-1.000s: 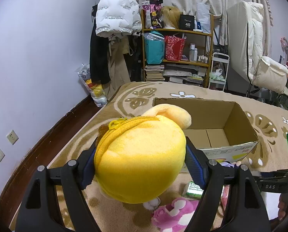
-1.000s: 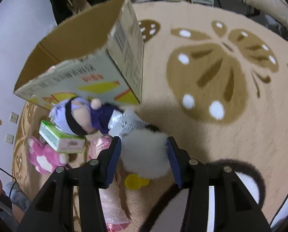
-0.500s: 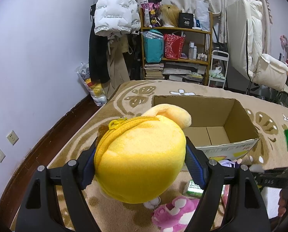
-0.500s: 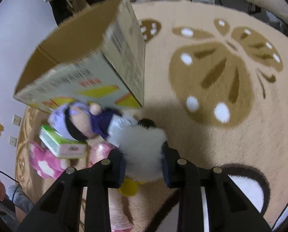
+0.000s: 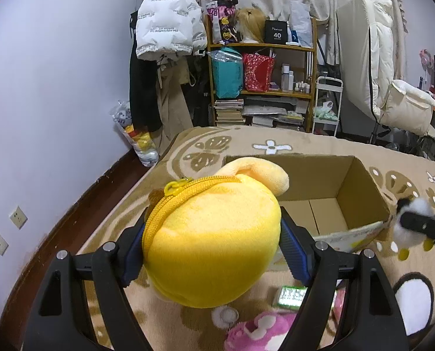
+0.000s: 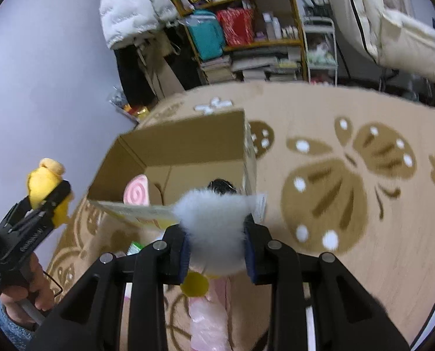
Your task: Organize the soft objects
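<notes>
1. The cardboard box [image 6: 185,158] sits open on the carpet [image 6: 363,248], a pink swirl toy [image 6: 136,193] inside.
2. The left gripper [image 5: 211,242] jaws hold the yellow zip plush [image 5: 211,242] beside it, zip running away from the camera towards the box.
3. The right gripper [image 6: 216,241], jaws just closed narrow on the white fluffy toy [image 6: 214,219], has lifted it off the carpet to the box's rim; it is ready to drop in, yellow feet down.

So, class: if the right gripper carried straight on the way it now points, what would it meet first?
Probably the cardboard box: the right gripper, shut on the white fluffy toy, aims at its near rim and open inside. Depth is unclear, so it might clear the rim.
</notes>
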Action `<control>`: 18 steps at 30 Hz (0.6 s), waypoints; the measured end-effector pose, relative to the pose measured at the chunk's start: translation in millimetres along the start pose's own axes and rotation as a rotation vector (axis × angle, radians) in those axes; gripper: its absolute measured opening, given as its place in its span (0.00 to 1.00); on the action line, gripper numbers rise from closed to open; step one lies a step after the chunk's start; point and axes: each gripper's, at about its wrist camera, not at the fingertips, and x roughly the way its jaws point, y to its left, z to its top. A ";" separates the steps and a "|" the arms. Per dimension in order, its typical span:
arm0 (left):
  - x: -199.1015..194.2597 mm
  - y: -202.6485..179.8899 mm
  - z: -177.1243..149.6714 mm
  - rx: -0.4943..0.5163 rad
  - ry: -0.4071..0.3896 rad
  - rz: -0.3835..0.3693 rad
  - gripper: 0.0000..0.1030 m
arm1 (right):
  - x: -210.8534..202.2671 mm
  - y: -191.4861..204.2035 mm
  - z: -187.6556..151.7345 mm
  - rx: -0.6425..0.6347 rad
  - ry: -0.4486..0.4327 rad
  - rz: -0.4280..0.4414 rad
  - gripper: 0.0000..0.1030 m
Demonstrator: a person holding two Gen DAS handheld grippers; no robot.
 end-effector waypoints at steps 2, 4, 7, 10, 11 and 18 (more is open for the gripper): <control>3.0 -3.4 5.3 0.008 -0.006 -0.002 0.76 | -1.1 2.4 9.6 -0.008 -0.012 0.011 0.31; 7.1 -6.0 9.5 0.011 -0.005 -0.010 0.76 | -1.5 5.3 17.5 -0.021 -0.026 0.016 0.31; 13.8 -9.9 16.0 0.016 -0.007 -0.022 0.76 | -3.2 10.4 26.4 -0.042 -0.045 0.018 0.31; 19.2 -15.6 19.6 0.036 -0.009 -0.028 0.76 | -3.6 14.5 35.6 -0.063 -0.070 0.018 0.31; 20.9 -18.0 20.8 0.040 -0.008 -0.030 0.76 | -3.0 16.0 39.3 -0.069 -0.077 0.023 0.31; 33.5 -27.5 23.8 0.062 0.002 -0.051 0.77 | 8.9 19.7 55.9 -0.096 -0.102 0.027 0.31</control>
